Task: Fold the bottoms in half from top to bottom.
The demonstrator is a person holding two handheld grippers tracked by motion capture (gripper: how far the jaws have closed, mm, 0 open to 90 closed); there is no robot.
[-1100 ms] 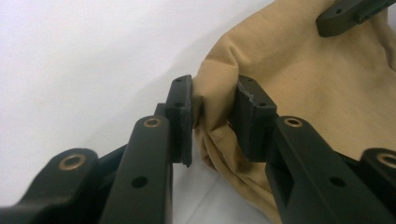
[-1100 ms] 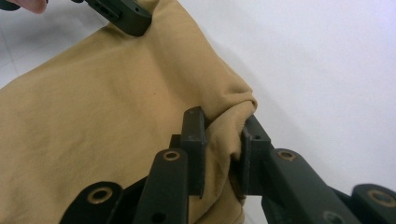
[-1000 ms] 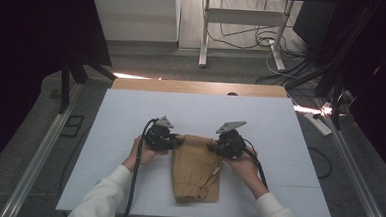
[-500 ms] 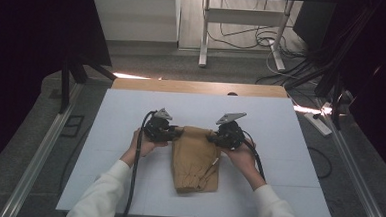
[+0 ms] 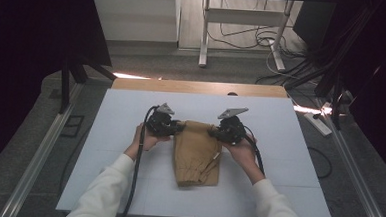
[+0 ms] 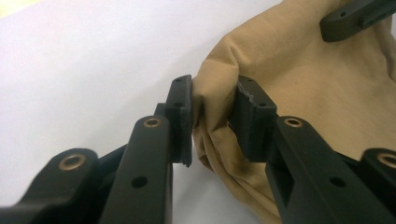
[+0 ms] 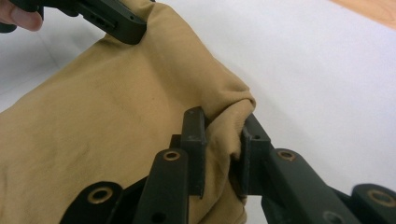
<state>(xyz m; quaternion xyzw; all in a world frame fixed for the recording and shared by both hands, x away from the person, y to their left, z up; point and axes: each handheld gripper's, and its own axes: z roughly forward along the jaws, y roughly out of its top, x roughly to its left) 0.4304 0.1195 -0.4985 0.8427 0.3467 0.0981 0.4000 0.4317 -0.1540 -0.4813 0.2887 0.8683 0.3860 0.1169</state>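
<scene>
A tan cloth garment (image 5: 196, 153), folded narrow, lies on the white table (image 5: 104, 134) with its far edge raised between both hands. My left gripper (image 5: 179, 128) is shut on the cloth's far left corner (image 6: 211, 100), a bunched fold pinched between the pads. My right gripper (image 5: 213, 131) is shut on the far right corner (image 7: 229, 122), fabric squeezed between its jaws. The rest of the cloth (image 7: 93, 135) trails toward the person, its near end resting flat on the table. The right gripper's jaw tip (image 6: 348, 18) shows at the top right of the left gripper view.
The white table has a wooden strip (image 5: 197, 87) along its far edge. Metal rails (image 5: 38, 150) run along both sides. Behind the table stand a metal frame (image 5: 205, 34) and loose cables (image 5: 264, 42) on the floor.
Both grippers have moved away from the person, dragging the tan cloth farther up the table. Both grips are unchanged.
</scene>
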